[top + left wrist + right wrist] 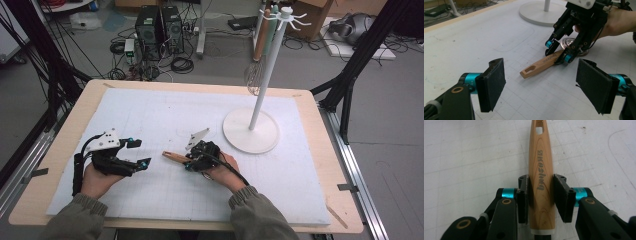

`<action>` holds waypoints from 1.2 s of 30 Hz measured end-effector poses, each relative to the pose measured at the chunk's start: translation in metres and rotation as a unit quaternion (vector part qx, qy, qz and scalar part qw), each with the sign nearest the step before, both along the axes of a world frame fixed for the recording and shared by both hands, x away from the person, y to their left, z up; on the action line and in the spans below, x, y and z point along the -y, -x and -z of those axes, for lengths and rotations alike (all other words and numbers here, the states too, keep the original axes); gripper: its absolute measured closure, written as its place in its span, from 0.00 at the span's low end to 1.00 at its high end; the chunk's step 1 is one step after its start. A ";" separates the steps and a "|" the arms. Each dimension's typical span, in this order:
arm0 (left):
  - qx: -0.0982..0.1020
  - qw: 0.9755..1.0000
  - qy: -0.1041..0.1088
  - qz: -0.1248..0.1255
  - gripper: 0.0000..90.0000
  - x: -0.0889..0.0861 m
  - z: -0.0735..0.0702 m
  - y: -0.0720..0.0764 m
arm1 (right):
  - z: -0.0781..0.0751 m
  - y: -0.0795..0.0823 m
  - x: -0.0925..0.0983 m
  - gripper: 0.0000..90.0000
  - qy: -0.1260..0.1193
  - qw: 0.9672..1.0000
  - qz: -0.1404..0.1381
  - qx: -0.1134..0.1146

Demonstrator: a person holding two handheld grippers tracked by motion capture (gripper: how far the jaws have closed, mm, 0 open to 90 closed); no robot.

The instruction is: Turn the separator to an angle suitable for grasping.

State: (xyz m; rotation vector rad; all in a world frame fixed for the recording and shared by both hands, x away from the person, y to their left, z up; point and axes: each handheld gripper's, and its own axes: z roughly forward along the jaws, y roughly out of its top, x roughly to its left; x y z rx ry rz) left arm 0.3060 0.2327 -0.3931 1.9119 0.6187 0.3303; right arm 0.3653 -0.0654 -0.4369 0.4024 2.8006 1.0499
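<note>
Fingers (560, 195) of my right gripper (541, 195) sit clamped on both flanks of the wooden handle (541, 170), which lies flat on the white counter (150, 115) at lower centre of the high view. My left gripper (544, 85) hangs apart, holding nothing. I judge this the pickup step; next comes a steady lift toward the rack (265, 70) at upper right.
</note>
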 end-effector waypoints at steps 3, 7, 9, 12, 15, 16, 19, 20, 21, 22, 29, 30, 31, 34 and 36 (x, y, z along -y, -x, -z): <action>0.000 1.000 -0.001 0.000 0.26 0.000 0.001 0.000 | -0.001 0.000 0.001 0.74 -0.006 1.000 -0.003 -0.004; -0.002 1.000 0.000 0.001 0.26 0.000 0.001 0.000 | -0.004 0.001 0.003 0.77 -0.026 1.000 -0.009 -0.007; -0.002 1.000 -0.002 0.002 0.26 0.001 0.001 0.000 | -0.005 0.003 0.003 0.77 -0.019 1.000 -0.014 0.003; -0.002 1.000 -0.003 0.004 0.26 0.002 0.001 0.000 | -0.004 0.004 0.002 0.77 -0.010 1.000 -0.013 0.004; -0.002 1.000 -0.002 0.002 0.26 0.002 0.001 0.001 | -0.004 0.004 0.003 0.76 -0.006 1.000 -0.012 0.000; -0.002 1.000 -0.003 0.003 0.26 0.001 0.001 0.000 | -0.004 0.004 0.003 0.76 0.002 1.000 -0.013 0.003; -0.003 1.000 -0.005 0.004 0.26 0.002 0.002 0.000 | -0.001 0.004 0.005 0.75 0.011 1.000 -0.009 -0.004; -0.003 1.000 -0.004 0.004 0.26 0.002 0.001 0.000 | -0.001 0.003 0.006 0.75 0.008 1.000 -0.008 -0.010; -0.003 1.000 -0.004 0.003 0.26 0.001 0.001 0.001 | -0.001 0.003 0.007 0.75 0.007 1.000 -0.010 -0.011; -0.002 1.000 -0.002 0.003 0.26 0.001 0.001 0.001 | -0.001 0.004 0.007 0.75 0.009 1.000 -0.010 -0.009; -0.003 1.000 -0.002 0.001 0.26 -0.002 0.001 0.001 | -0.007 0.009 0.012 0.73 0.046 0.999 -0.025 0.012; -0.002 1.000 -0.003 0.001 0.26 -0.001 0.001 0.001 | -0.007 0.010 0.013 0.73 0.048 0.999 -0.024 0.006; -0.004 1.000 -0.003 0.001 0.26 0.000 0.001 0.001 | -0.006 0.009 0.013 0.73 0.046 0.999 -0.023 0.007; -0.003 1.000 -0.004 0.002 0.26 0.001 0.001 0.002 | -0.006 0.009 0.013 0.75 0.047 0.999 -0.023 0.007; -0.003 1.000 -0.005 0.003 0.26 0.002 0.001 0.002 | -0.006 0.010 0.013 0.76 0.045 0.999 -0.019 0.005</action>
